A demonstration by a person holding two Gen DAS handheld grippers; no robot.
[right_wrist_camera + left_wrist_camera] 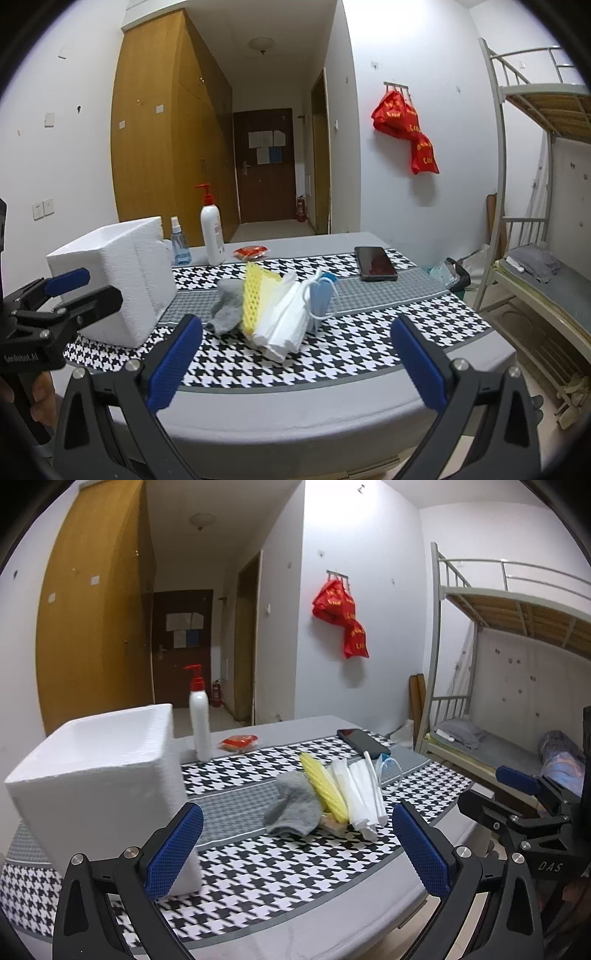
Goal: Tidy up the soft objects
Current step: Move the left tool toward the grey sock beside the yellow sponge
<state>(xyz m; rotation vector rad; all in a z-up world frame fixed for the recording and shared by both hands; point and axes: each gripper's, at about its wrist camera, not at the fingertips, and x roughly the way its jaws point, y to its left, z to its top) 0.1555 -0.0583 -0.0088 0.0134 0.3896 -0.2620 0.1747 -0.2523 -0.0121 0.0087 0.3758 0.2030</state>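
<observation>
"DAS" is printed in white on the black frame of the right tongs [517, 801] at the right edge of the left wrist view, and "SenRobot.AI", as far as it can be read, on the left tongs [68, 286] at the left edge of the right wrist view. The red bags [404, 129] hanging on the wall in the upper right carry yellow characters too small to read, and the label on the white pump bottle [212, 232] is a blur.

The white foam box [107, 775] stands on the left of the desk [295, 406], open at the top; its inside looks bare white in the left wrist view, though the bottom is out of sight. A small blue spray bottle [179, 242] stands partly behind it.

The soft things lie in a heap at the centre of the checked cloth: a grey sock [293, 805], a yellow mesh sponge [253, 299], white folded cloths [284, 325] and a pale blue face mask [319, 295], overlapping. A red packet [238, 742] and a dark phone [375, 262] lie farther back.

Both tongs are spread wide with nothing between the blue pads, above the near desk edge. A hand [40, 398] at the lower left is mostly cut off.
</observation>
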